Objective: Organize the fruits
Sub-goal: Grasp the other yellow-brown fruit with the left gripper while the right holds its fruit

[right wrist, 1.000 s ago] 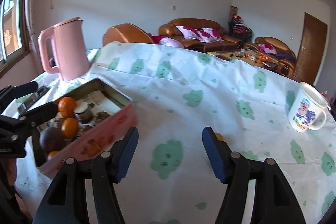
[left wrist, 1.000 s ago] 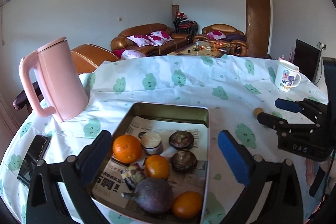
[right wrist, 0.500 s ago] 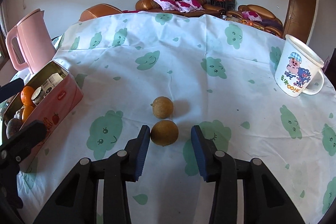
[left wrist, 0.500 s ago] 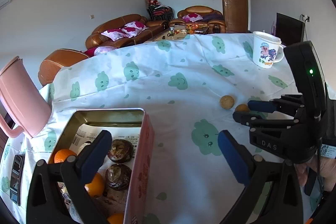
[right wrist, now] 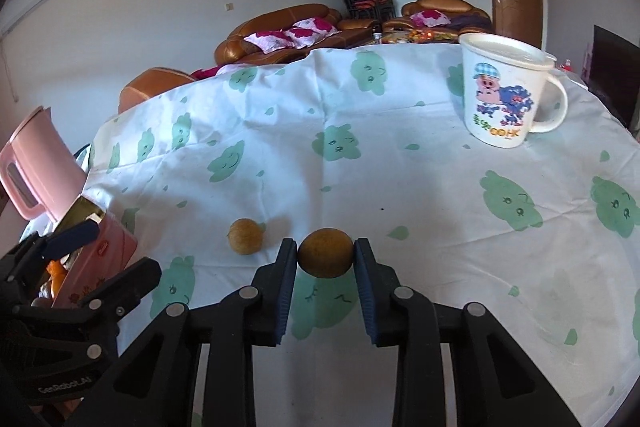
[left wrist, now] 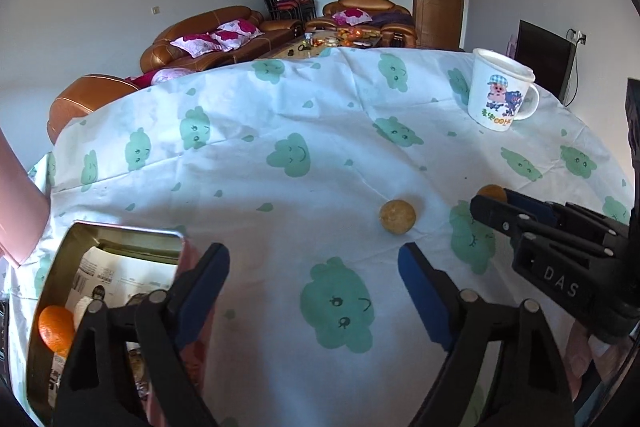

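On the tablecloth (right wrist: 400,167), the right gripper (right wrist: 325,259) clamps a brown fruit (right wrist: 325,253).

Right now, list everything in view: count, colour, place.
brown fruit: 2, tan-brown; one between the right gripper's fingers, the other loose on the cloth to its left
tin: 1, pink outside, metal inside; left edge of table, paper-lined
orange: at least 1 in the tin; other contents unclear
mug: 1, white with cartoon print; far right of table
kettle: 1, pink; left, behind the tin
cloth: 1, white with green clouds; covers the table
sofas: brown leather, in the room behind
left gripper: open, empty, beside the tin
right gripper: shut on brown fruit
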Tool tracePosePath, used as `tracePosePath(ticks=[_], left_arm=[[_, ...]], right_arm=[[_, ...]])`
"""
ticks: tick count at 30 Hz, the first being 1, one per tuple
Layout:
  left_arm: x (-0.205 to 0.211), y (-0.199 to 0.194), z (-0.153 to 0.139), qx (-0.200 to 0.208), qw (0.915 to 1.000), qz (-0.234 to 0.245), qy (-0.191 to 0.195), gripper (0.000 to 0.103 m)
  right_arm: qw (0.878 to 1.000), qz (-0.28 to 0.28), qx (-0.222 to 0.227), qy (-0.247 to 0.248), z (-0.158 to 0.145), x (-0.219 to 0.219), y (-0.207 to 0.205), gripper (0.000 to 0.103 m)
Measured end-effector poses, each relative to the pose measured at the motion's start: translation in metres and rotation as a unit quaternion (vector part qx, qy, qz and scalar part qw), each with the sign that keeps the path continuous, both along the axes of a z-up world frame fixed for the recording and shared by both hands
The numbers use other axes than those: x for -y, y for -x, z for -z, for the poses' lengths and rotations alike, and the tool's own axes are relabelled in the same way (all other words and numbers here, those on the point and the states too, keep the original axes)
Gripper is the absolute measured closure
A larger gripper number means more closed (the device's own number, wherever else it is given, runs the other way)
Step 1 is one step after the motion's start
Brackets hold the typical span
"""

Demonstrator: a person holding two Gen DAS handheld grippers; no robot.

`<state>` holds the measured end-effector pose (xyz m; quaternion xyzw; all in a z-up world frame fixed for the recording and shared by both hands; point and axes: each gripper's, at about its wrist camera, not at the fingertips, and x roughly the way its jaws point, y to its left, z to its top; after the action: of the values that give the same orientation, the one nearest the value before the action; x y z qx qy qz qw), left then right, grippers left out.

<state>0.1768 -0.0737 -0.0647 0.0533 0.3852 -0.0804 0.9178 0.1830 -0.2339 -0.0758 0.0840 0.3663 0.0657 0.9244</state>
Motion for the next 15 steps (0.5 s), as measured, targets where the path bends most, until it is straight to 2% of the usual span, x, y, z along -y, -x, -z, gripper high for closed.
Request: tracePosePath(ticks=[3,5,6,9,12,14,15], left_arm=[[0.011,-0.014,0.011,-0.026,0.9994,0.012,0.019,0.024],[0.018,-0.021,0.016,-0.039,0.9986,0.023,0.028,0.033],[0.021,-0.024,0.018,-0.044,0.9982,0.025,0.033,0.033],[0.031,-0.03,0.021,-0.048,0.9976,0.036,0.036,0.034],[0.04,-0.039,0.024,-0.053,0.9971,0.042,0.034,0.04],[0.043,-0.046,0.03,-0.067,0.9959,0.051,0.032,0.055],[0.045,-0.046,0.028,-0.061,0.9965,0.05,0.027,0.056]], right_arm=[[1.0,0.011,-0.001,-0.017,0.0,0.008,0.0,0.072],[1.0,0.015,0.001,-0.019,-0.001,0.009,0.001,0.072],[1.0,0.015,0.004,-0.02,-0.002,0.01,0.001,0.072],[1.0,0.018,0.005,-0.021,-0.002,0.011,0.002,0.072],[1.0,0.018,0.003,-0.024,-0.001,0.012,0.001,0.072],[1.0,0.019,0.003,-0.022,-0.001,0.012,0.001,0.072],[1.0,0.019,0.004,-0.022,-0.001,0.012,0.002,0.072]])
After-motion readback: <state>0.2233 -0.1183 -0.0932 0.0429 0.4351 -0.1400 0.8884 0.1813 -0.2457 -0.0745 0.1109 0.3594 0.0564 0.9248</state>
